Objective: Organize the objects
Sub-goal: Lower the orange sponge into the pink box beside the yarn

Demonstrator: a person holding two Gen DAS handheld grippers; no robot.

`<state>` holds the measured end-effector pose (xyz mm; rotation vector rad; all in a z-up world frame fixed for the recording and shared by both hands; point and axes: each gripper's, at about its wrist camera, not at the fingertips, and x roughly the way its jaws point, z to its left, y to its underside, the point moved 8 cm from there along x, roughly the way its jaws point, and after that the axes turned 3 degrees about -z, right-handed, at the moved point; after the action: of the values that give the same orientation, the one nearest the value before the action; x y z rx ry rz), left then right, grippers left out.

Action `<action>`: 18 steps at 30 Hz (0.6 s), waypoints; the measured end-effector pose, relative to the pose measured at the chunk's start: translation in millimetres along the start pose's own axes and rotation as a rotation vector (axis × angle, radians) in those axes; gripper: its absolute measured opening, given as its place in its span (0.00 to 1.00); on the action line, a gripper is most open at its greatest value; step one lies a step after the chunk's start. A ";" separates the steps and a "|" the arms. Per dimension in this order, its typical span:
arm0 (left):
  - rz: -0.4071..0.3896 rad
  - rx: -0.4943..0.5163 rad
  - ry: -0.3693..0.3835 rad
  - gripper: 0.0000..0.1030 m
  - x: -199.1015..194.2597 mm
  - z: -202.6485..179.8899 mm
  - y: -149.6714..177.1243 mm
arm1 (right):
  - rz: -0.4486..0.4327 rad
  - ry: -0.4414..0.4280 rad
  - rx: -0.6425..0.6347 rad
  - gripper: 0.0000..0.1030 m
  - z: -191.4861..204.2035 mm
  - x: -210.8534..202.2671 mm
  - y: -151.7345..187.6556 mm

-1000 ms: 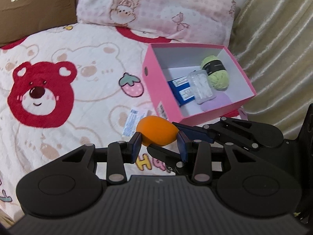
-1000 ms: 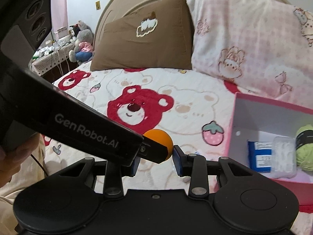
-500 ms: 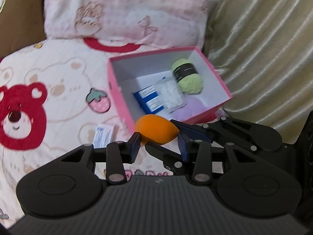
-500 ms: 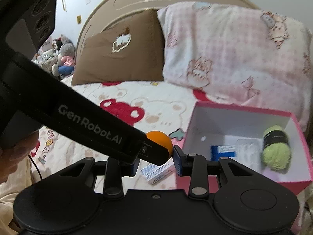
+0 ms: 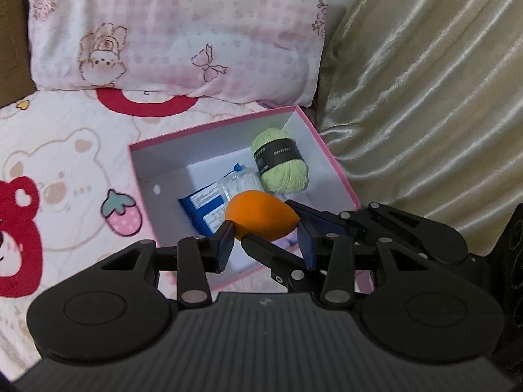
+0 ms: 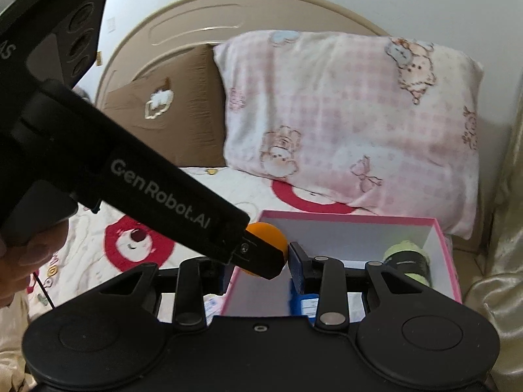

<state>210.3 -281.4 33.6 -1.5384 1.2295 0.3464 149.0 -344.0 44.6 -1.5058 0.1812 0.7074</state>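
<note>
Egg (image 5: 261, 219), orange and soft-looking, hung in the air over the near end of the pink box (image 5: 212, 129), with both tools crowded round it. The left gripper (image 5: 265, 243) had its 2 blue pads pressed against the egg's sides, pinching it. The right gripper (image 6: 258, 266) came in across it from the right. In the left wrist view 1 of its fingers ran under the egg and the other lay by the egg's pointed end. In the right wrist view its right pad touched the egg, but the left gripper's body hid the other pad, so I could not tell whether it gripped or merely bracketed the egg. Inside the box lay 3 things I could name. A ball of green yarn (image 5: 281, 163) sat in the far right corner. A clear case (image 5: 240, 184) lay just beside it, resting on a blue pack (image 5: 204, 207), and the egg partly covered both. The box stood on the bear-print sheet (image 5: 65, 163), close under the pink pillow (image 5: 179, 32), with a pale satin drape (image 5: 425, 98) against its right side. A brown pillow (image 6: 170, 111) leaned on the curved headboard (image 6: 196, 23) further left.
</note>
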 end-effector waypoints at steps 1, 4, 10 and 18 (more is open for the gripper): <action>0.002 -0.009 0.002 0.39 7.8 0.1 -4.3 | 0.009 -0.001 0.016 0.39 -6.9 4.0 -0.2; -0.001 -0.028 0.000 0.39 29.8 1.9 -14.8 | 0.041 -0.006 0.068 0.39 -29.3 21.5 -0.7; -0.009 -0.061 0.011 0.40 74.3 16.4 -33.1 | 0.101 -0.052 0.150 0.39 -65.8 60.2 3.3; -0.017 -0.187 0.048 0.40 117.5 33.8 -43.5 | 0.165 -0.037 0.164 0.39 -91.1 100.8 11.6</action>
<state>308.4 -318.1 -43.0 -1.7250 1.2483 0.4250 251.0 -399.6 -26.9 -1.3307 0.3306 0.8315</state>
